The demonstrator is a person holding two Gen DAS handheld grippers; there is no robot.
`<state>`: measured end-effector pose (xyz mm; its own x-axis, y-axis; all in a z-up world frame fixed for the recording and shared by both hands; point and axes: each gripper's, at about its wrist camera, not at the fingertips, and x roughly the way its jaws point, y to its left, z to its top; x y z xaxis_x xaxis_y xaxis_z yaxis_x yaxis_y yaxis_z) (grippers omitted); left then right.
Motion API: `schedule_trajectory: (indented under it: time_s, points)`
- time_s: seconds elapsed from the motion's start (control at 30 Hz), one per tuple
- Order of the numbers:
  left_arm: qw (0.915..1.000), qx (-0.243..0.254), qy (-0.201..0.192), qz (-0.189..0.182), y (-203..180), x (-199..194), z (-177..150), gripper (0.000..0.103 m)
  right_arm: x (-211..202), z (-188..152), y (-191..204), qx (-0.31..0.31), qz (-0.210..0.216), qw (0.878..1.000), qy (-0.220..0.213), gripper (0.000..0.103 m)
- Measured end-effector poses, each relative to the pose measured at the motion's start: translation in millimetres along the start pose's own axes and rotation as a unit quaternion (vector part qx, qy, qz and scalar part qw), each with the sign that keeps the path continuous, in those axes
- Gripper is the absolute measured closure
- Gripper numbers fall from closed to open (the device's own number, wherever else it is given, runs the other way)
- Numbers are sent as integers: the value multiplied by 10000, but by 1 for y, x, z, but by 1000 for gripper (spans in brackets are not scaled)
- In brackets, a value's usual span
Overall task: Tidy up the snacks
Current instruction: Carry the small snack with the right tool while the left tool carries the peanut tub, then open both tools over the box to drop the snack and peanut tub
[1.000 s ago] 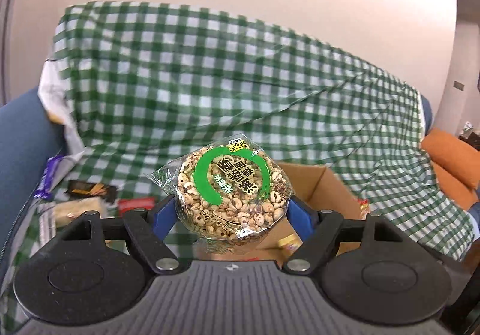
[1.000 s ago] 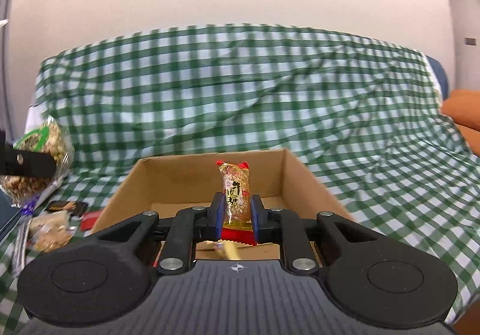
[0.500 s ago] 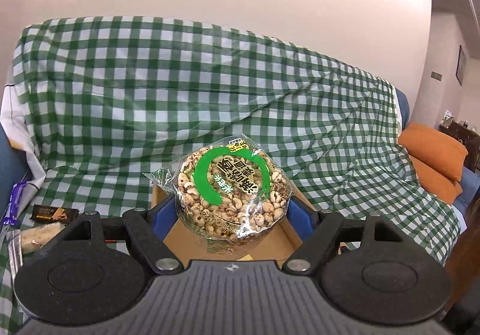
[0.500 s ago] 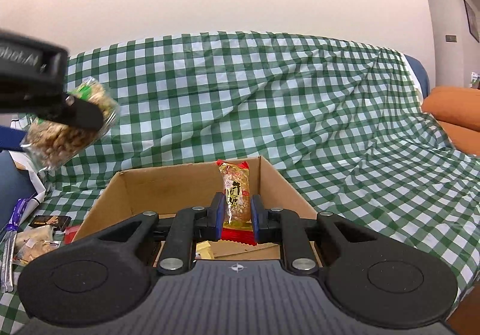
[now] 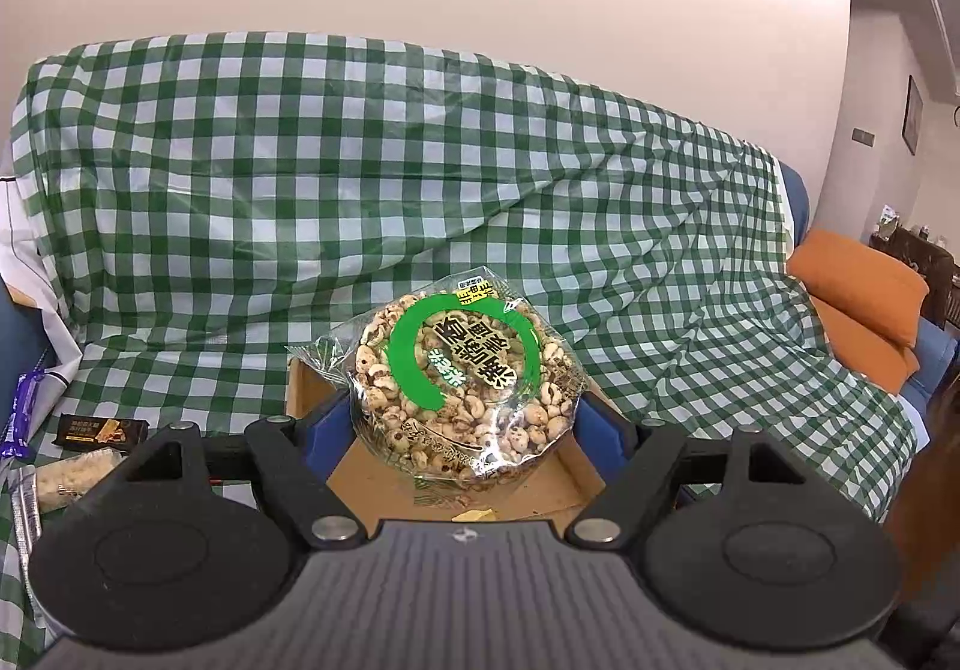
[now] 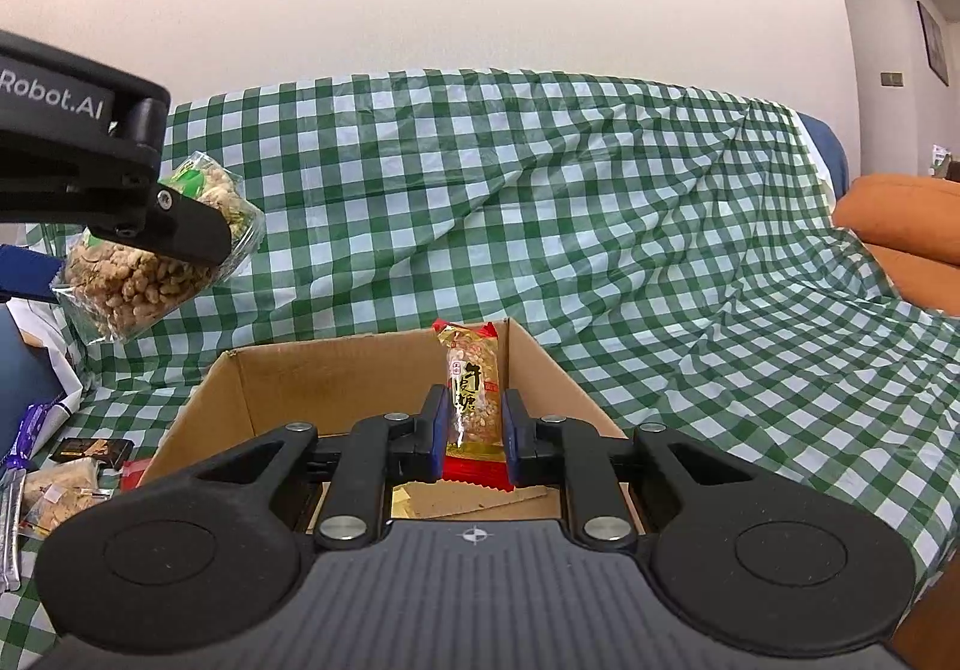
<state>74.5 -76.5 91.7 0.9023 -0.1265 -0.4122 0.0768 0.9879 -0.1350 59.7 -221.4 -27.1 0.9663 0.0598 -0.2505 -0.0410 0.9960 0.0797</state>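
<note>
Meanwhile, both loads hung above the cardboard box [image 6: 372, 370]: the left gripper [image 5: 465, 424] spread wide around the round puffed-grain pack [image 5: 465, 394], the right gripper [image 6: 474, 433] pinched the peanut candy [image 6: 474, 400]. Several snacks [image 6: 60, 484] awaited on the sofa's left edge.

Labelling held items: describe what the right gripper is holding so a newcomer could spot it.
Start at the open cardboard box on the green checked cloth. Just in front of it, the right gripper has its jaws shut on a small peanut candy bar, held upright. It is slim, gold with red ends, unlike the round puffed-grain cake held at the left.
</note>
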Motion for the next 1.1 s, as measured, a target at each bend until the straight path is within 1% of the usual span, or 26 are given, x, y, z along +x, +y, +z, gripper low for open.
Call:
schedule_trajectory:
  time_s: [0.77,0.9,0.97,1.03,1.1]
  points:
    - [9999,36,-59,-81,-6,-2,8,21,0,2,3,-87,-4,10000,-21,84]
    - [9999,29,-15,-96,-7,-1,9,20,1,4,4,-131,19,9999,1,84]
    - [9999,16,44,-105,-7,0,10,18,3,2,5,-165,79,9998,96,84]
    - [9999,12,52,-108,-6,1,10,17,7,1,7,-249,92,9994,222,80]
    - [9999,1,48,-96,-6,0,10,17,8,1,8,-279,87,9993,224,63]
